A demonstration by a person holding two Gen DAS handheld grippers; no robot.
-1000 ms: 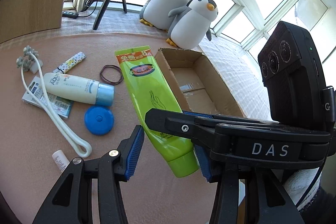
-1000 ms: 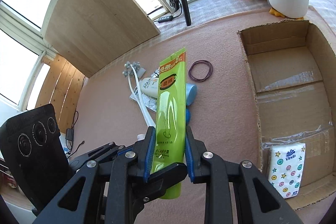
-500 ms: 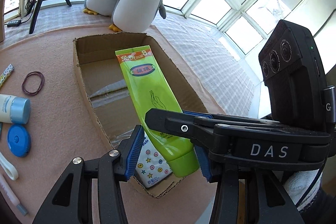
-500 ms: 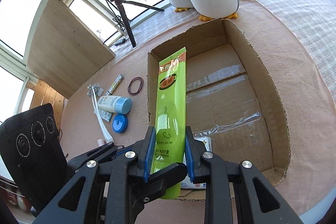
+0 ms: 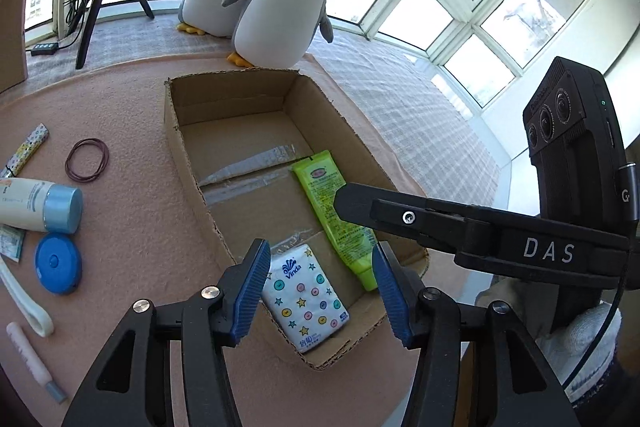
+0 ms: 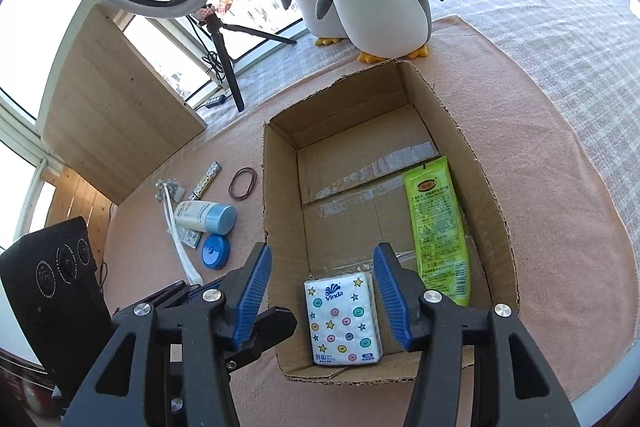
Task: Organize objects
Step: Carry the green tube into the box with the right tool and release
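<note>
Both sets of jaws gape empty above the cardboard box (image 6: 492, 195), green tube (image 6: 438, 231) seemingly flat inside

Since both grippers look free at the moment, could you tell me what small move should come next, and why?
Probably swing the open right gripper left toward the white lotion bottle with the blue cap. The green tube and the patterned tissue pack already lie inside the brown cardboard box, while the bottle is on the pink mat outside it, so it seems the next item to collect.
</note>
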